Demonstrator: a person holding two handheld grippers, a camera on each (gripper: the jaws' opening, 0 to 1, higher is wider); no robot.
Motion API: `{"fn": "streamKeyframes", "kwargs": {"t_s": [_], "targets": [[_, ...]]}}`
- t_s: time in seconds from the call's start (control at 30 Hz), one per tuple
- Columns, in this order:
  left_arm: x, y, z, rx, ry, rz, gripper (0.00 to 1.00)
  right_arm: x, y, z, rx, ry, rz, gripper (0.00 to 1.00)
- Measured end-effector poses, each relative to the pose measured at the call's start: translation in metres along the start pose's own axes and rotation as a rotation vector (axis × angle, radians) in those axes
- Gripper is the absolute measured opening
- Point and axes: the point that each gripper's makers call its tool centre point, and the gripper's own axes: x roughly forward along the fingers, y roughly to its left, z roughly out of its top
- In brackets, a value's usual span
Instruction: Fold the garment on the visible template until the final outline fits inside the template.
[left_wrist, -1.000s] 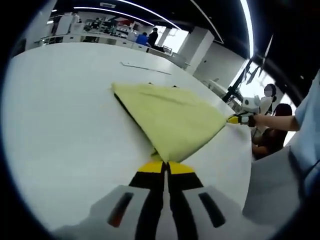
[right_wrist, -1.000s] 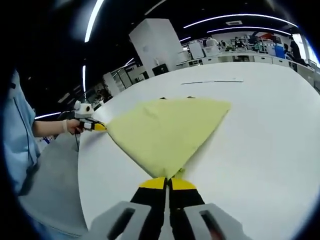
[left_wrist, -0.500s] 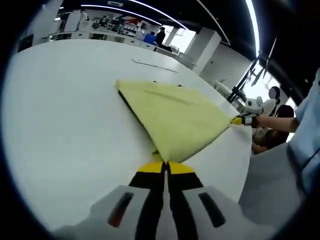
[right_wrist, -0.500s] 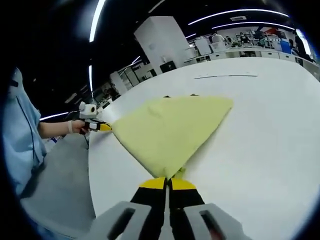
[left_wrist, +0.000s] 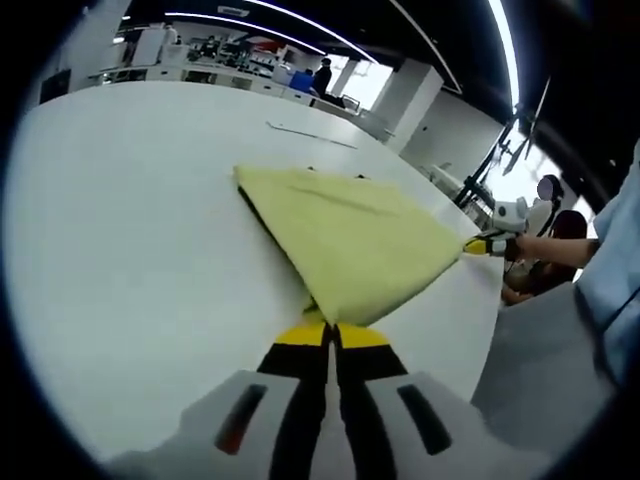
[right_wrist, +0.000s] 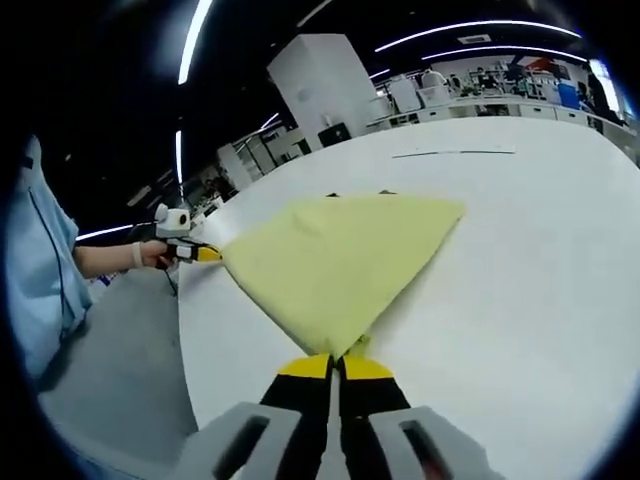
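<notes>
1. Two claws hold one yellow garment between them. The left claw is closed on one corner of the cloth, and the right claw is pinched shut on the opposite corner.
2. The garment lies on the white tabletop, near the edge where the person stands. It is already doubled into a rough triangle.
3. The long folded edge runs straight from one claw to the other, so both claws sit at the ends of the garment's long axis. In the left gripper view the right claw shows at the far corner; in the right gripper view the left claw shows the same way.
4. The third corner points away from that edge, toward the middle of the tabletop.
5. Dark bits peek out along the far side of the cloth. They are probably the template, but too little shows to tell.
6. Judged from this, the next fold would carry the held edge across toward the far corner, with both claws moving together.
</notes>
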Motion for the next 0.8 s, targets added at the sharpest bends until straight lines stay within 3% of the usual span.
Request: {"fn": "streamKeyframes", "kwargs": {"t_s": [0.2,0.37,0.47,0.6,0.67,0.73,0.8], "targets": [[-0.010,-0.001,0.009,0.015,-0.041,0.026,0.15,-0.015,0.001,0.007,-0.044,-0.036,-0.052,0.18],[-0.027,-0.007,0.018,0.028,-0.080,0.040,0.29,-0.028,0.013,0.018,-0.083,-0.070,-0.069,0.47],[-0.036,-0.016,0.023,0.046,-0.101,0.054,0.44,-0.034,0.021,0.022,-0.110,-0.075,-0.082,0.57],[-0.045,-0.018,0.018,0.079,-0.066,0.102,0.80,-0.041,0.027,0.024,-0.146,-0.077,-0.092,0.76],[-0.050,-0.017,0.014,0.127,-0.044,0.134,0.85,-0.043,0.028,0.025,-0.167,-0.081,-0.113,0.89],[-0.051,-0.021,0.012,0.118,-0.037,0.137,0.91,-0.044,0.031,0.024,-0.170,-0.084,-0.125,1.00],[-0.052,-0.024,0.008,0.120,-0.034,0.129,0.96,-0.047,0.031,0.024,-0.177,-0.087,-0.140,1.00]]}}
